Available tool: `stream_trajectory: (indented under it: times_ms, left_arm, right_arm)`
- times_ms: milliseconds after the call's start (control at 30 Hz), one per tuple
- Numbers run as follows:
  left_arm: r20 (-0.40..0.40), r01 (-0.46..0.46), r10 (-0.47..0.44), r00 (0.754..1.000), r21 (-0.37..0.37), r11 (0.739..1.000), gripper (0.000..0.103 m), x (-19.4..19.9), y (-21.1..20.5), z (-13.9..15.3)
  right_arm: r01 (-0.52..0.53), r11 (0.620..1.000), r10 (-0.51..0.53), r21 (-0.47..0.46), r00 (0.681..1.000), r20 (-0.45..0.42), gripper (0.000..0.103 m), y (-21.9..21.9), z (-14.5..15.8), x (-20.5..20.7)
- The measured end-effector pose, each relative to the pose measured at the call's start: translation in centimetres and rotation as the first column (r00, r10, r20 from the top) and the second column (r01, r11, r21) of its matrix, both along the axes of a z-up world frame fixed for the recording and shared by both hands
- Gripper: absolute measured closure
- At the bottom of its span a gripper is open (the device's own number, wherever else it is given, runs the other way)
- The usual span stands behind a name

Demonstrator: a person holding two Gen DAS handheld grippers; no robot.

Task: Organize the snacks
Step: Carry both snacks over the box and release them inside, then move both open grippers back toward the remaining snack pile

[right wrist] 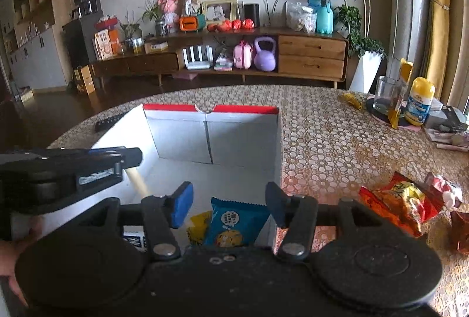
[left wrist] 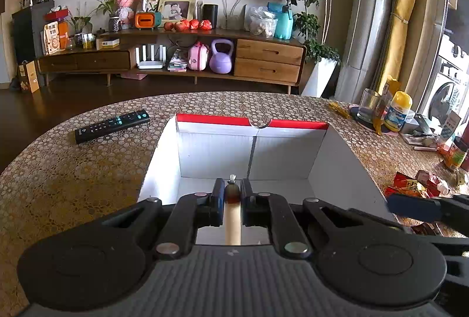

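Observation:
A white cardboard box with a red far rim (left wrist: pixel 252 123) (right wrist: pixel 211 110) stands open on the patterned table. My left gripper (left wrist: pixel 232 188) hangs over the box's inside, shut on a thin beige sausage stick (left wrist: pixel 233 217) with a dark clipped tip. My right gripper (right wrist: pixel 228 207) is open over the box's near right corner. A blue snack packet (right wrist: pixel 231 223) lies just below and between its fingers, untouched by the pads, with a yellow packet (right wrist: pixel 198 224) beside it. The left gripper (right wrist: pixel 129 158) with the stick (right wrist: pixel 137 182) shows at the left of the right wrist view.
Red and yellow snack bags (right wrist: pixel 401 202) (left wrist: pixel 410 185) lie on the table right of the box. A black remote (left wrist: pixel 112 125) lies left of it. A glass (left wrist: pixel 370 106), a yellow bottle (left wrist: pixel 397 111) and clutter crowd the far right edge.

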State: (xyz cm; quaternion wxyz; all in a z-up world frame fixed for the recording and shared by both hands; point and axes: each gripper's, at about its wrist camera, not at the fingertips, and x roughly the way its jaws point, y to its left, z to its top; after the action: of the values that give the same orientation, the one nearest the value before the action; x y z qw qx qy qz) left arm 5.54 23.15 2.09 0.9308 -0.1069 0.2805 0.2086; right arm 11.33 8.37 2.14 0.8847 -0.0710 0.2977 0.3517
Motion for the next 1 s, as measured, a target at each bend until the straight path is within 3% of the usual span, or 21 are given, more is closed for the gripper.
stream_trajectory:
  times_ms: [167,200,267,300,333,633,1000]
  left_arm:
    - [0.01,0.012,-0.012,1.0,0.005,1.0,0.091,-0.2,-0.8,0.4]
    - [0.011,0.012,-0.012,1.0,0.008,1.0,0.086,-0.3,-1.0,0.5]
    - [0.011,0.011,-0.011,1.0,0.017,1.0,0.065,-0.5,-1.3,0.7]
    - [0.019,0.004,-0.005,1.0,0.024,1.0,0.039,-0.6,-1.5,0.8]
    - [0.041,-0.005,0.004,0.999,0.031,0.999,0.024,-1.0,-1.7,1.0]
    - [0.066,0.003,-0.006,0.998,0.049,0.999,0.022,-2.0,-3.4,2.1]
    - [0.067,0.076,-0.079,0.995,0.055,0.996,0.022,-1.8,-6.7,2.7]
  right_arm:
    - [0.016,0.999,-0.017,0.035,0.999,0.03,0.048,-1.9,1.5,-1.2]
    - [0.022,0.999,-0.023,0.038,0.999,0.032,0.048,-2.1,1.7,-1.3]
    - [0.031,0.998,-0.033,0.046,0.999,0.034,0.048,-2.8,1.9,-1.3]
    - [0.038,0.998,-0.04,0.048,0.999,0.035,0.047,-3.1,2.0,-1.3]
    - [0.044,0.998,-0.046,0.05,0.998,0.035,0.047,-3.4,2.0,-1.2]
    - [0.091,0.993,-0.093,0.073,0.995,0.027,0.047,-5.5,1.9,-1.6]
    - [0.178,0.98,-0.18,0.088,0.984,0.016,0.045,-9.3,1.2,-1.6]
